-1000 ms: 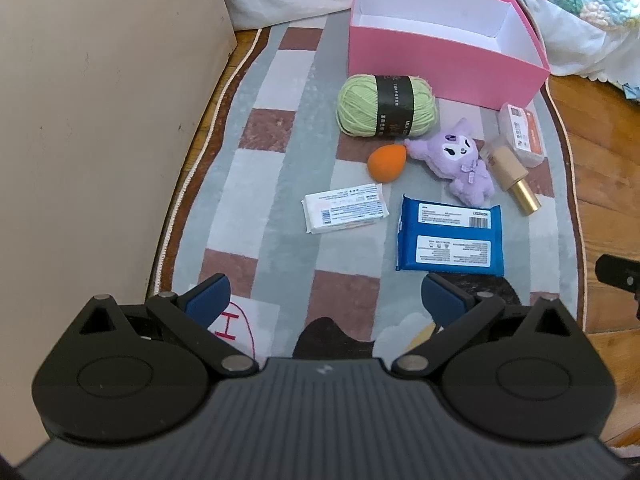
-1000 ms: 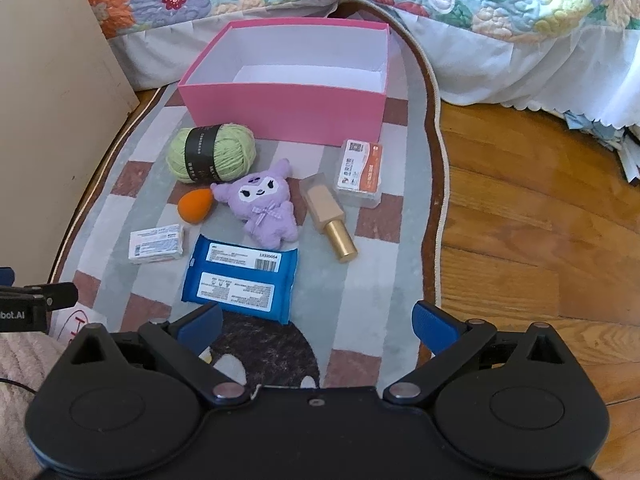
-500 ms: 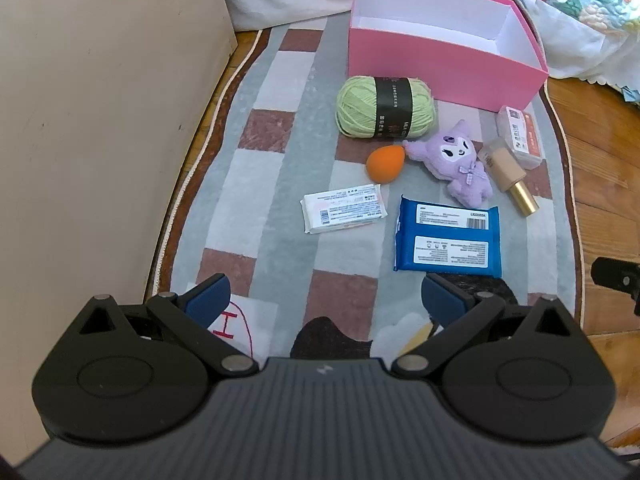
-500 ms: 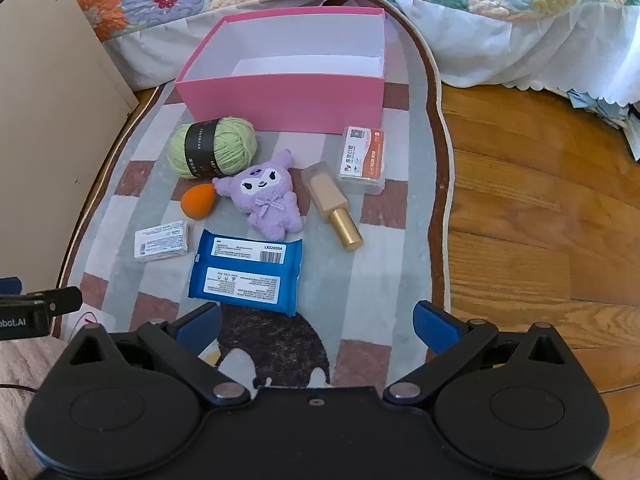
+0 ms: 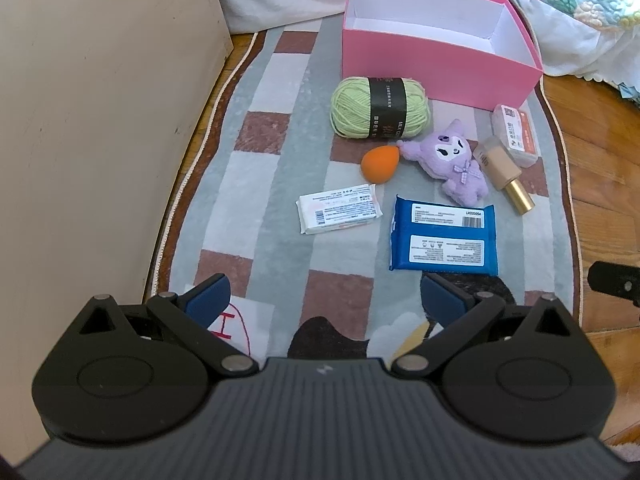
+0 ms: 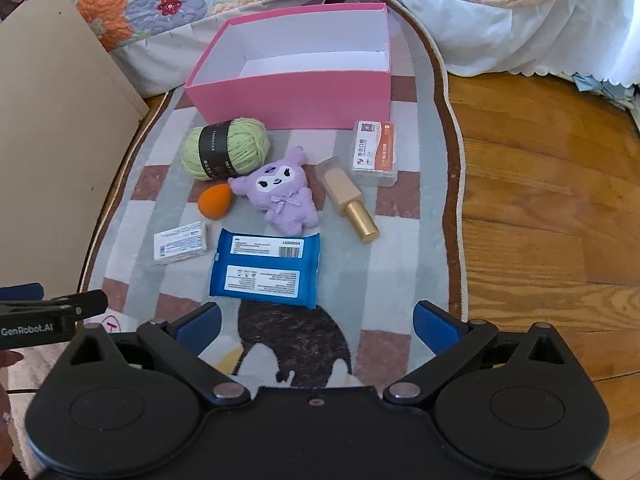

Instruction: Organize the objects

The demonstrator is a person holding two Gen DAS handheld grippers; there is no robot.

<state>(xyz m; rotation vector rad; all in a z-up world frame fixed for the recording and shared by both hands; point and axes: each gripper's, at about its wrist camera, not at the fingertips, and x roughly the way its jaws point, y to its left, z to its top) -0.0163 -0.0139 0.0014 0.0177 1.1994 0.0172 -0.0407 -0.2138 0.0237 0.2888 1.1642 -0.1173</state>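
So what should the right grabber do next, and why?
Probably reach forward to the blue wipes pack. The right gripper is open and empty, that pack lies nearest its fingers, and the pink box looks empty.

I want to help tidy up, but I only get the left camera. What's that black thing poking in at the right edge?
Observer: That is the right gripper. Its own camera shows its blue fingers spread wide apart with nothing between them.
Operator: Can the other camera see my gripper too?
Observer: Yes. The left gripper pokes in from the left edge, seen from the side, with GenRobot.AI printed on it.
Operator: Can you see who is holding it?
Observer: Only a fingertip at the left edge, just below that gripper. The rest of the person is out of view.
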